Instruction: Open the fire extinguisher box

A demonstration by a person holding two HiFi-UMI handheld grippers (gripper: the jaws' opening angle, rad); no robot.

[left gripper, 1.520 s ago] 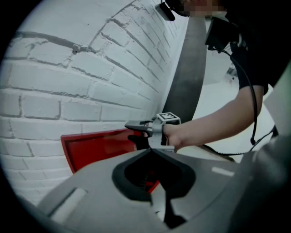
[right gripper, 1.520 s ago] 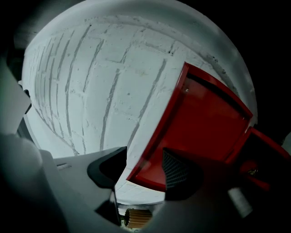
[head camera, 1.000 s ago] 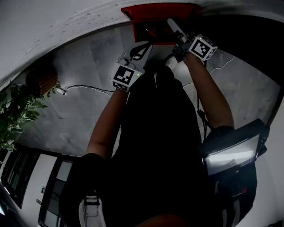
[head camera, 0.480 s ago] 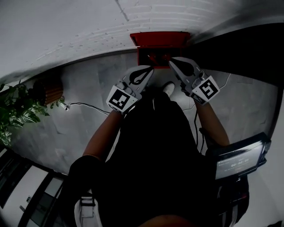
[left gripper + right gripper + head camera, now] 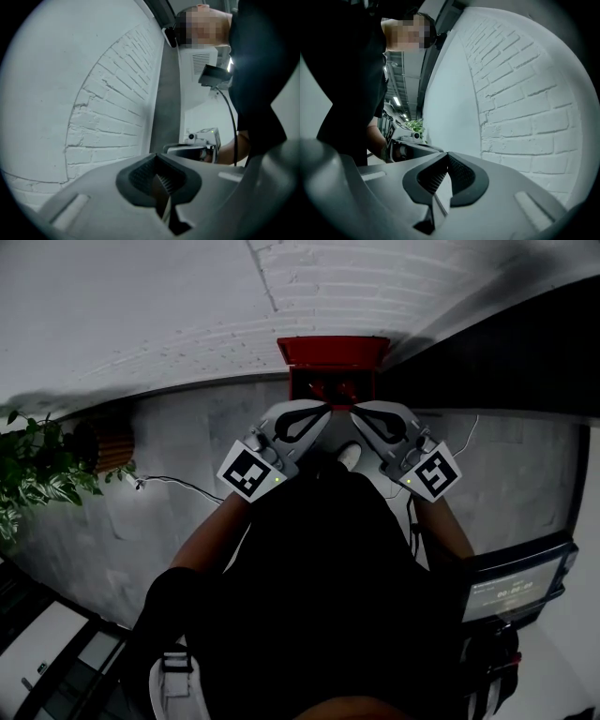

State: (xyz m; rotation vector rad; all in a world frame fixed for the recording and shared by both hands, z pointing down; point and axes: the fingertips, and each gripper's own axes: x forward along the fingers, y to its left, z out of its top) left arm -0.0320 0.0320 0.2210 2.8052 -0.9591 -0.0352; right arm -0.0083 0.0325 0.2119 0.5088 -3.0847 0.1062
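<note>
The red fire extinguisher box (image 5: 333, 351) stands against the white brick wall (image 5: 187, 306), top centre of the head view; its front shows a dark opening with red shapes inside. My left gripper (image 5: 319, 412) and right gripper (image 5: 358, 412) hover side by side just in front of it, touching nothing. Both are shut and empty. In the left gripper view the closed left gripper (image 5: 159, 180) faces the brick wall (image 5: 108, 112), with the right gripper (image 5: 201, 143) beside it. The right gripper view shows the closed right gripper (image 5: 445, 176) and the left gripper (image 5: 405, 146) beyond.
A green plant (image 5: 37, 465) stands at the left. A thin cable (image 5: 178, 482) runs over the grey floor. A lit screen (image 5: 516, 587) hangs at the person's right side. A dark panel (image 5: 506, 343) adjoins the box on the right.
The right gripper has pulled back from the box opening and shut its jaws. The left gripper has drawn back too, so both now sit level in front of the box.
</note>
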